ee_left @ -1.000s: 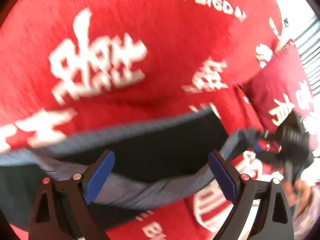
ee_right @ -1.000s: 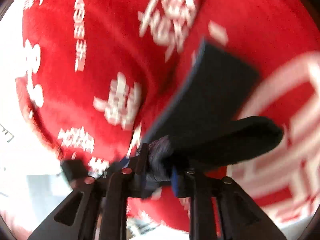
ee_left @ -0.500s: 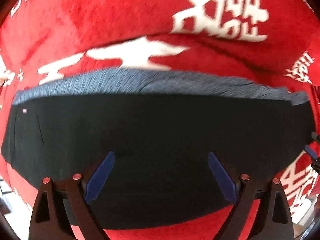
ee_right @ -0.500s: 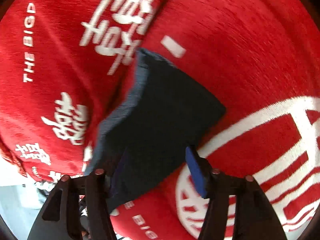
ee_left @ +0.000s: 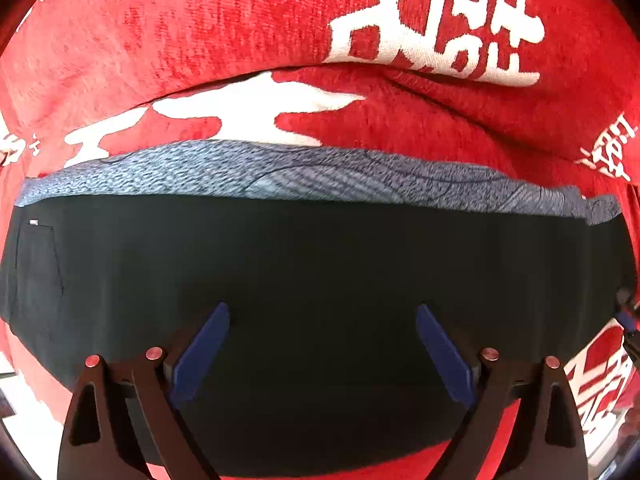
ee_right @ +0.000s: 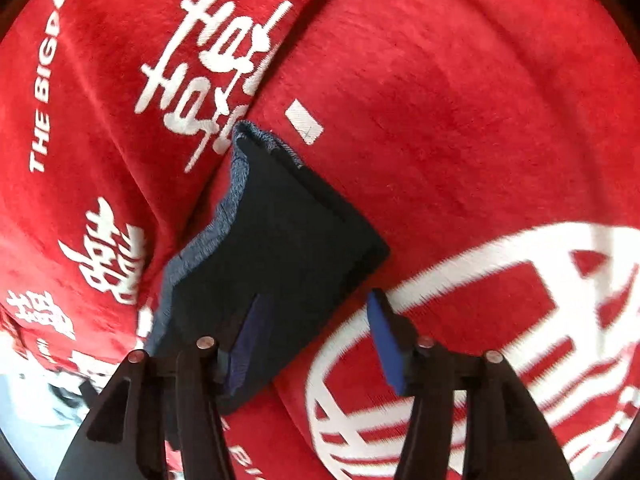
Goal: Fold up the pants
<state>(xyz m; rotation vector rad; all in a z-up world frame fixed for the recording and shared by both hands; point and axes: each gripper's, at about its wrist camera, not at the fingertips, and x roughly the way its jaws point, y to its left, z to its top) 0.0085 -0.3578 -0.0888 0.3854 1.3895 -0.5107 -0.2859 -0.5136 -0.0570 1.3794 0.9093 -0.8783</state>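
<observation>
The dark pants (ee_left: 320,280) lie flat as a long folded band on a red blanket (ee_left: 200,40) printed with white characters, their blue-grey knit edge (ee_left: 280,172) showing along the far side. The left gripper (ee_left: 322,344) hangs over the near part of the pants, its blue pads spread wide and holding nothing. The right gripper (ee_right: 316,340) sits at one end of the pants (ee_right: 280,240), jaws well apart and empty, one pad over the cloth, the other over the blanket (ee_right: 460,100).

A plush red blanket (ee_left: 200,40) printed with white characters fills both views, brightly lit, creased into folds.
</observation>
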